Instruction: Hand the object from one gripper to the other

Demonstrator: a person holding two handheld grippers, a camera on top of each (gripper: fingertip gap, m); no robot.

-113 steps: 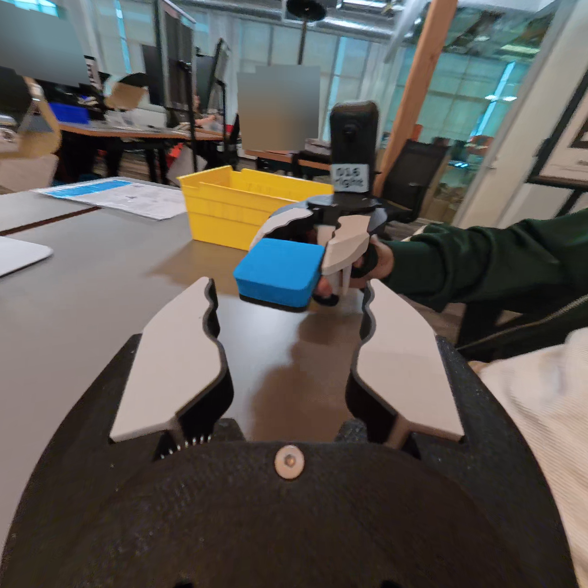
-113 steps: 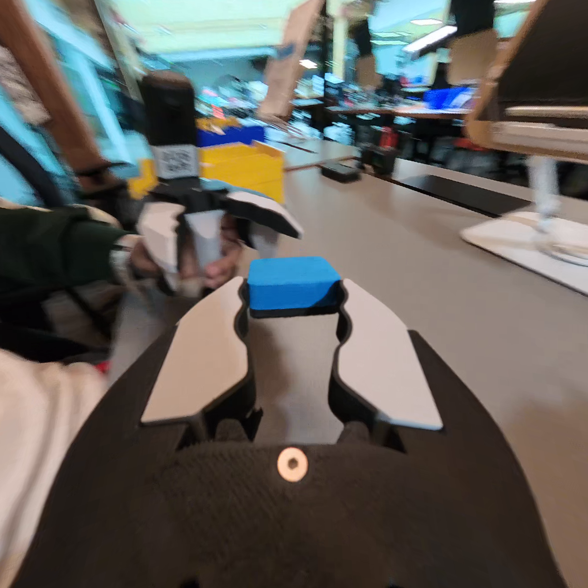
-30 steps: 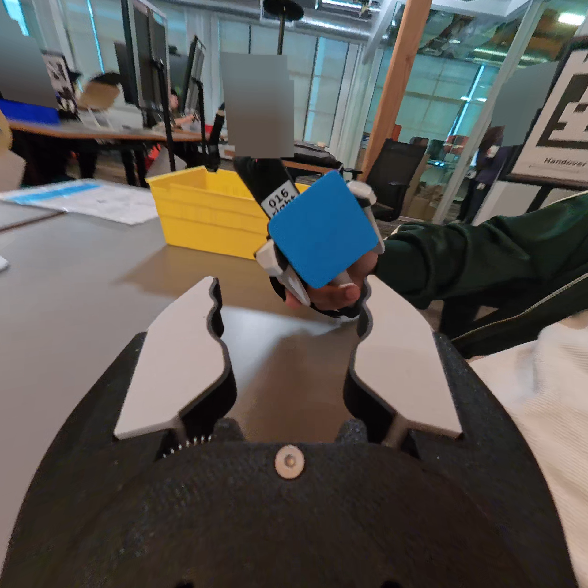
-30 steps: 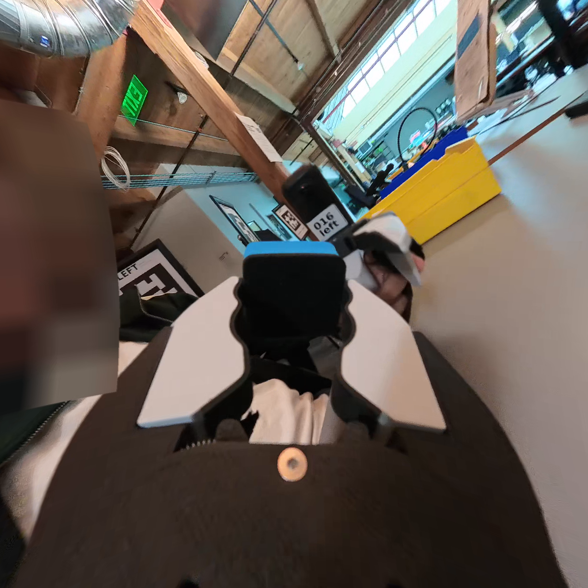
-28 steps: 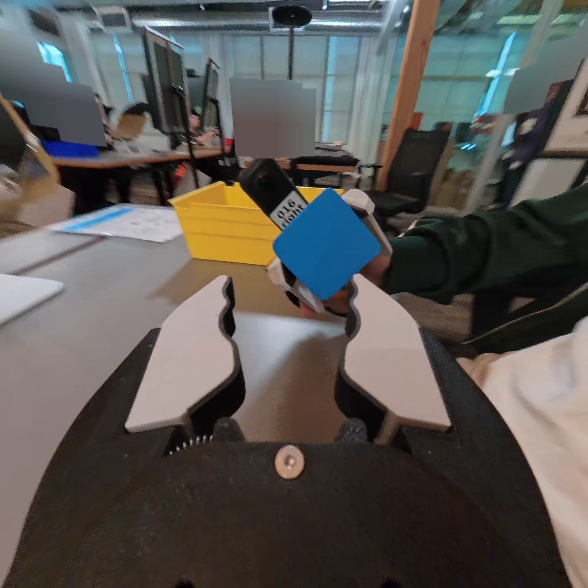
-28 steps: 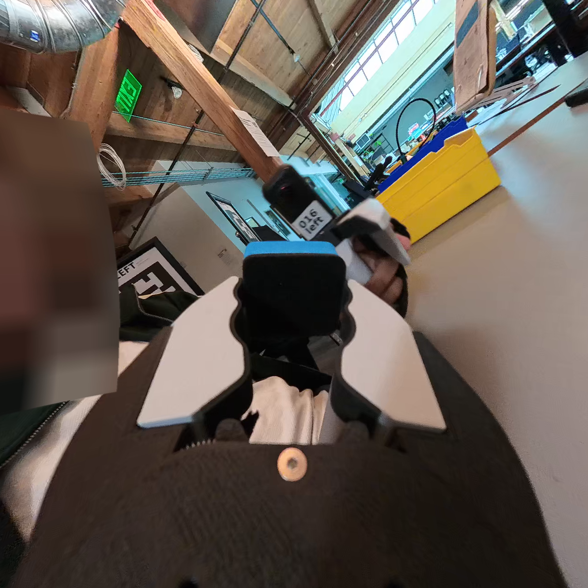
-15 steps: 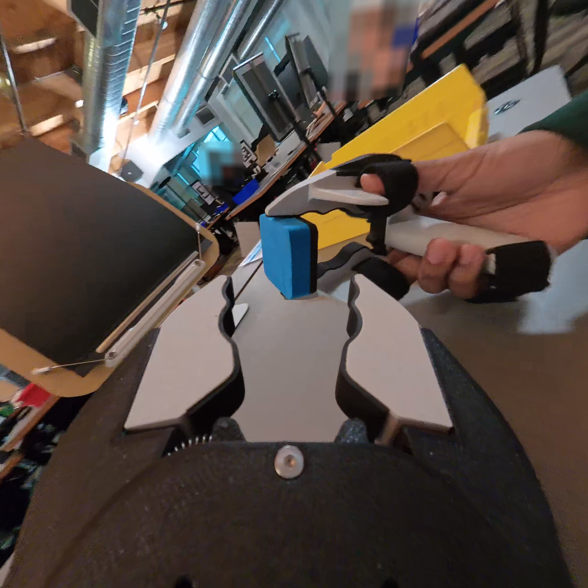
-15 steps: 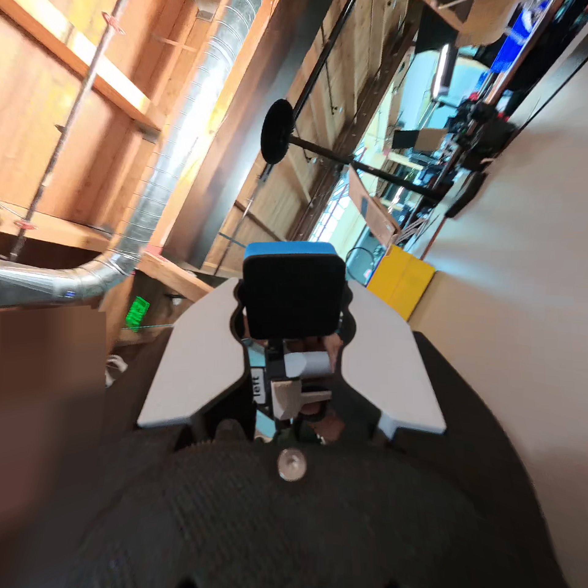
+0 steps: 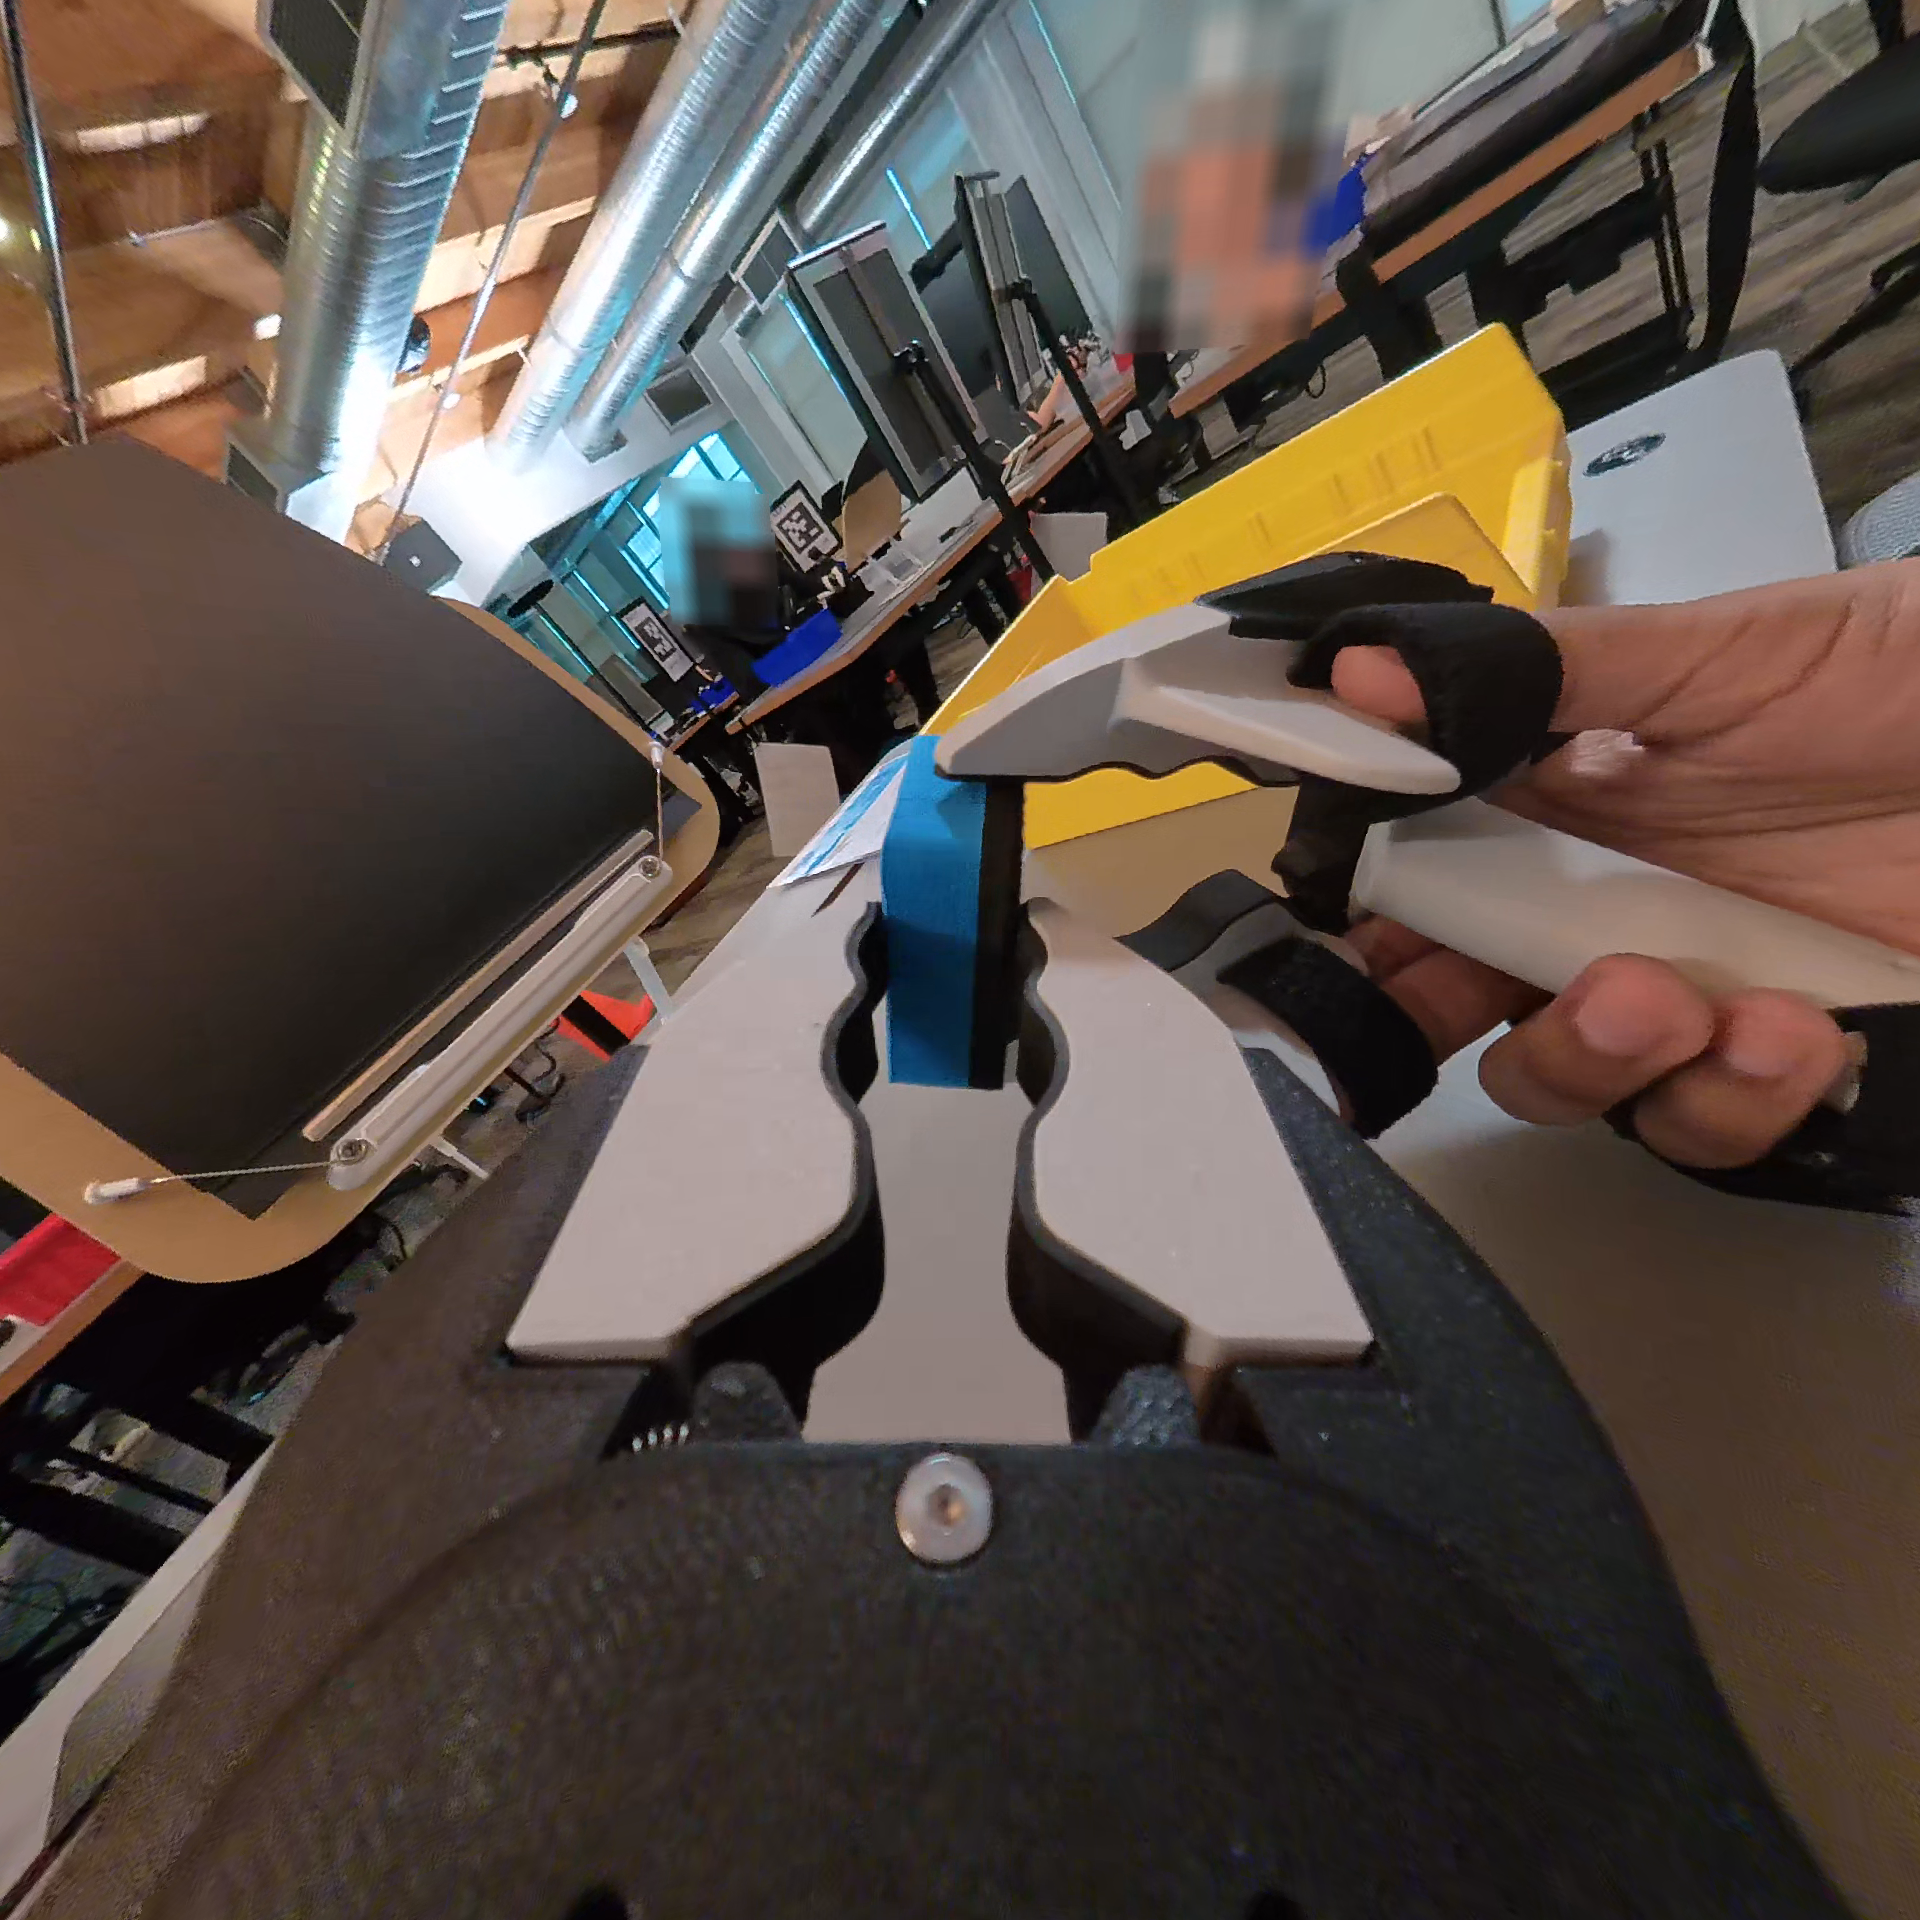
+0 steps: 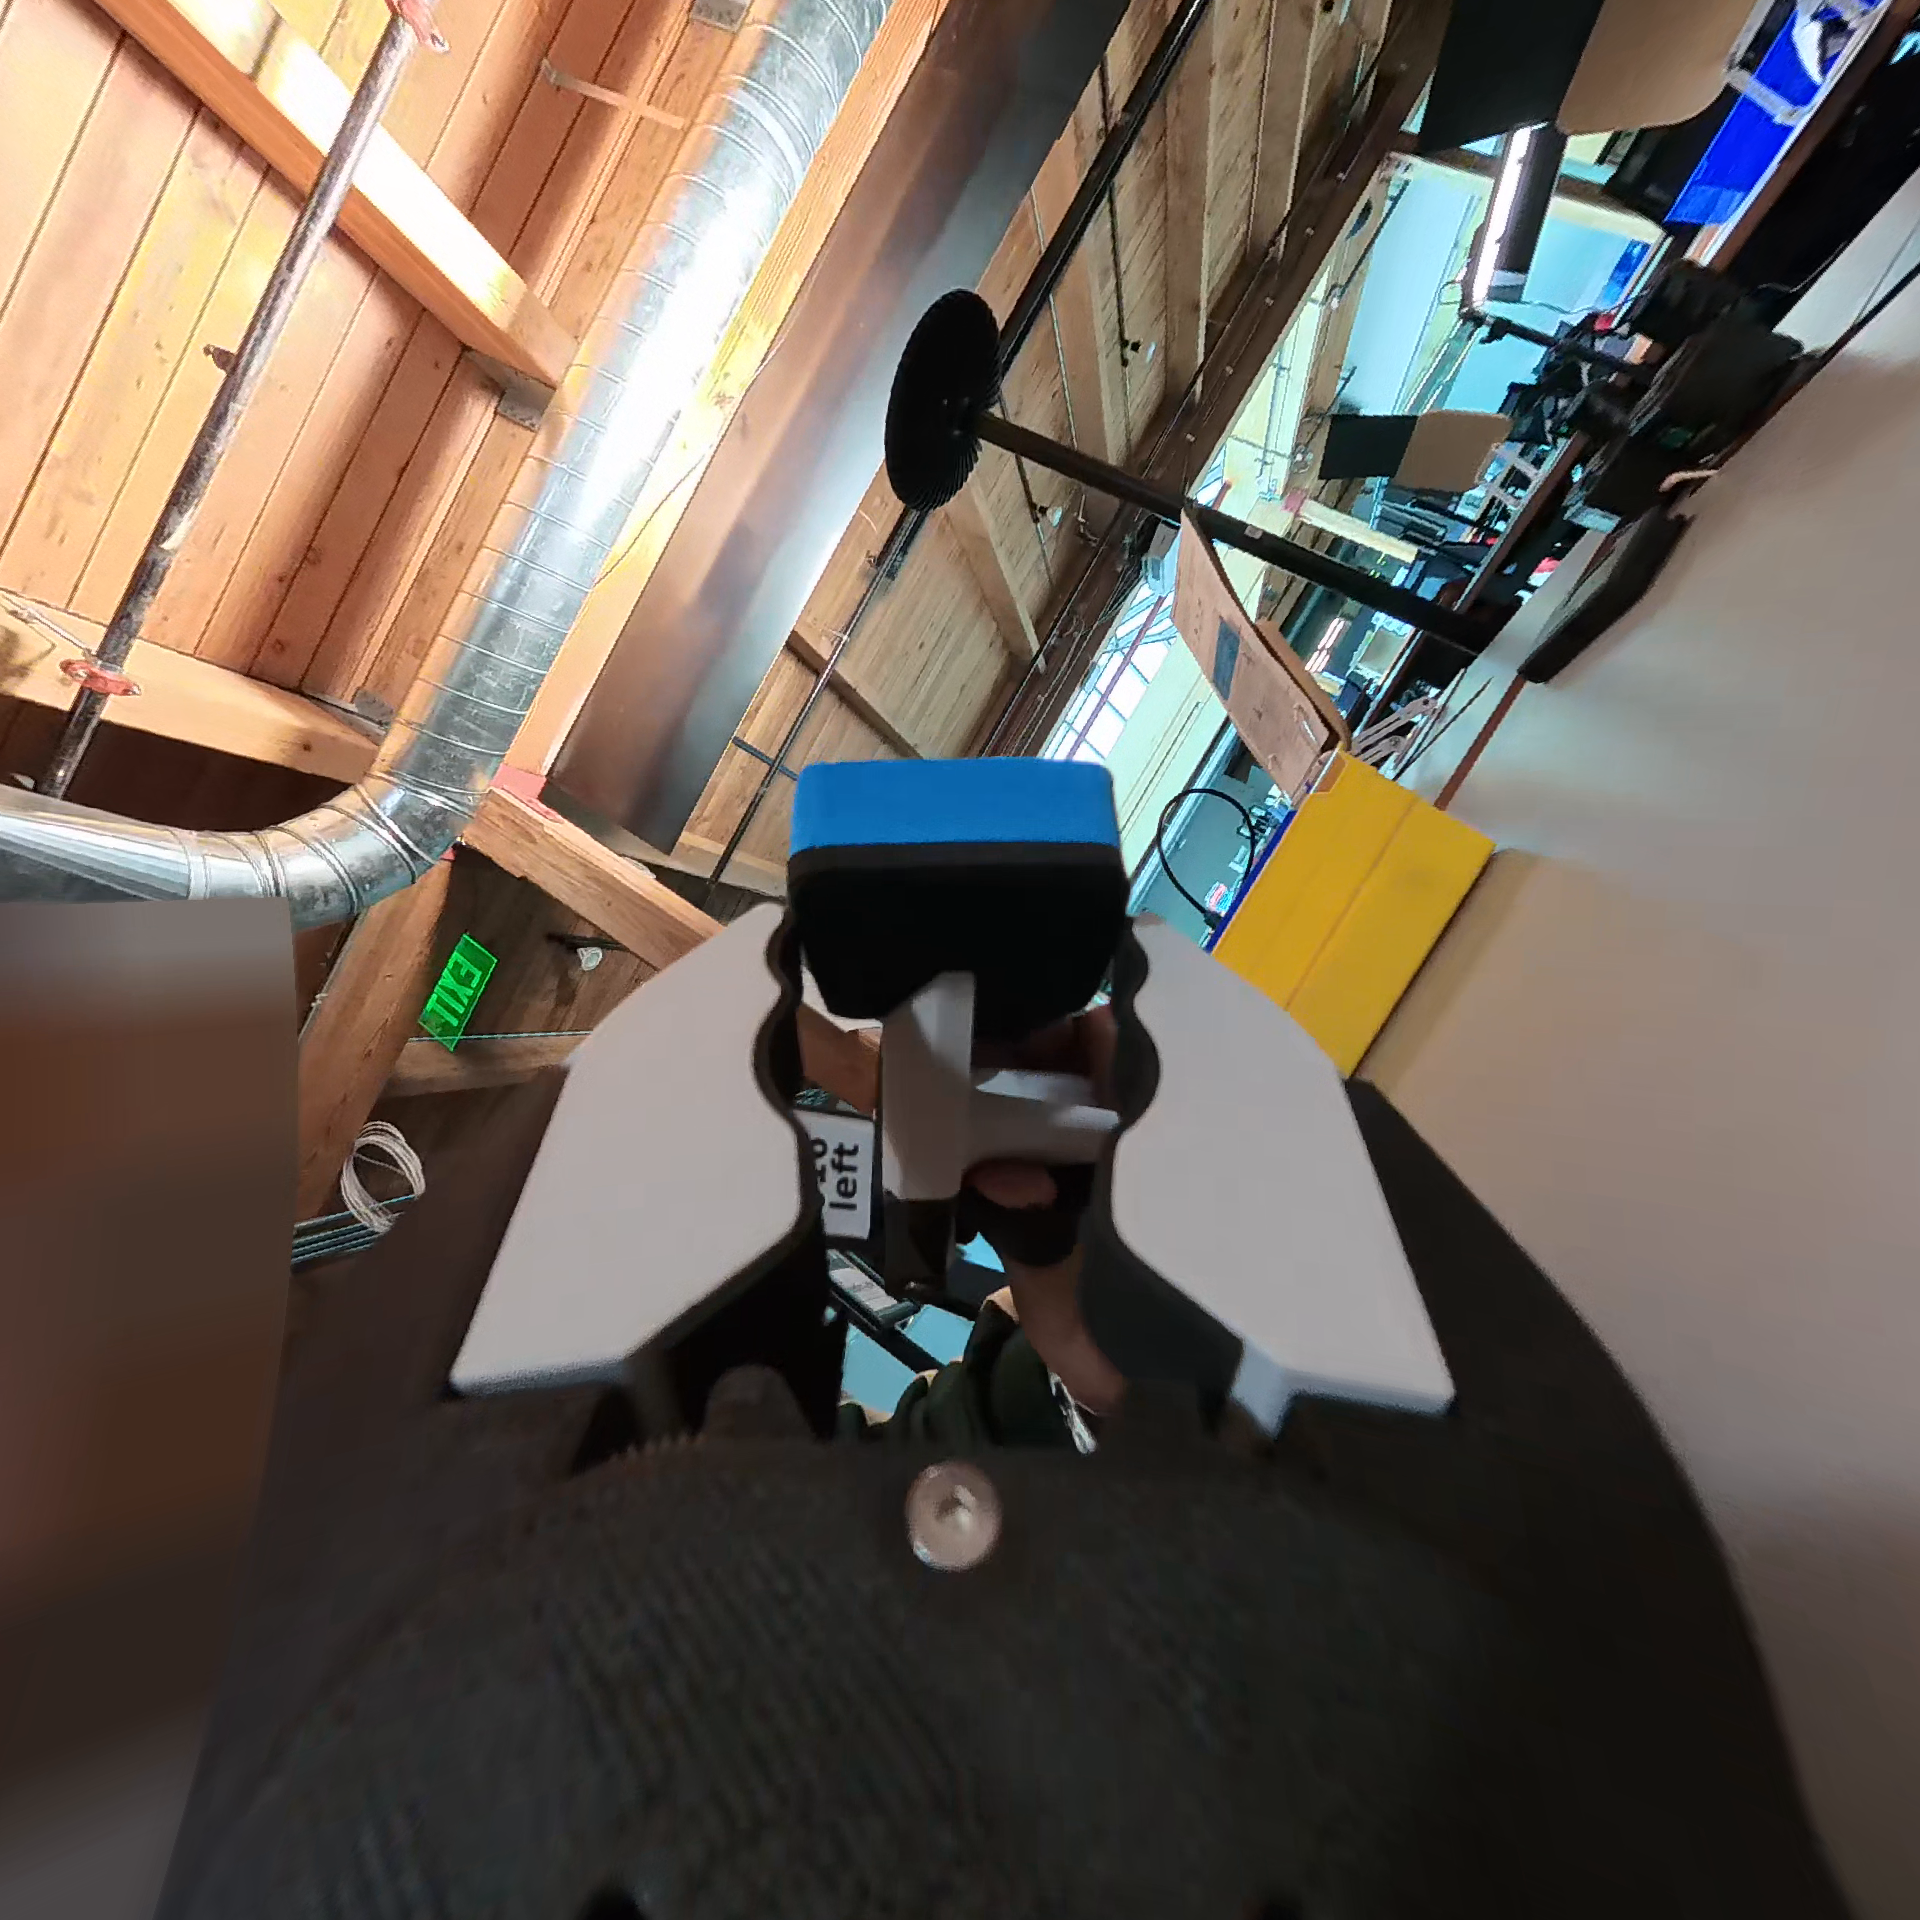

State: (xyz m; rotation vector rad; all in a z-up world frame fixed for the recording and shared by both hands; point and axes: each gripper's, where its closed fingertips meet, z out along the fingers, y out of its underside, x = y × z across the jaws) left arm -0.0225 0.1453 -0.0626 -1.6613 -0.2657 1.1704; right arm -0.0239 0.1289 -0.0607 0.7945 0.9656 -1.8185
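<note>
- Blue sponge (image 9: 932, 914) with a black backing layer, held in mid-air above the grey bench (image 9: 1621, 1340), edge-on in the left wrist view, blue face toward 9 o'clock, black layer toward 3 o'clock.
- Left claw (image 9: 943, 961) pinches the sponge at its tips: one finger on the blue face, the other on the black layer, both touching.
- Right claw (image 9: 997, 862) comes in from 3 o'clock in the left wrist view, one finger over the sponge's top edge, the other under it, partly hidden; a hand (image 9: 1704, 821) with black finger straps grips its handle.
- In the right wrist view the sponge (image 10: 951, 888) sits between the right claw's (image 10: 954, 961) tips, black side facing the camera, blue edge at 12 o'clock; both fingers touch its side edges, so it pinches the sponge too.
- The left claw's white fingers (image 10: 940, 1081) reach up onto the black side from 6 o'clock.
- Yellow bin (image 9: 1340, 540) on the bench beyond the sponge, toward 1 o'clock, well apart.
</note>
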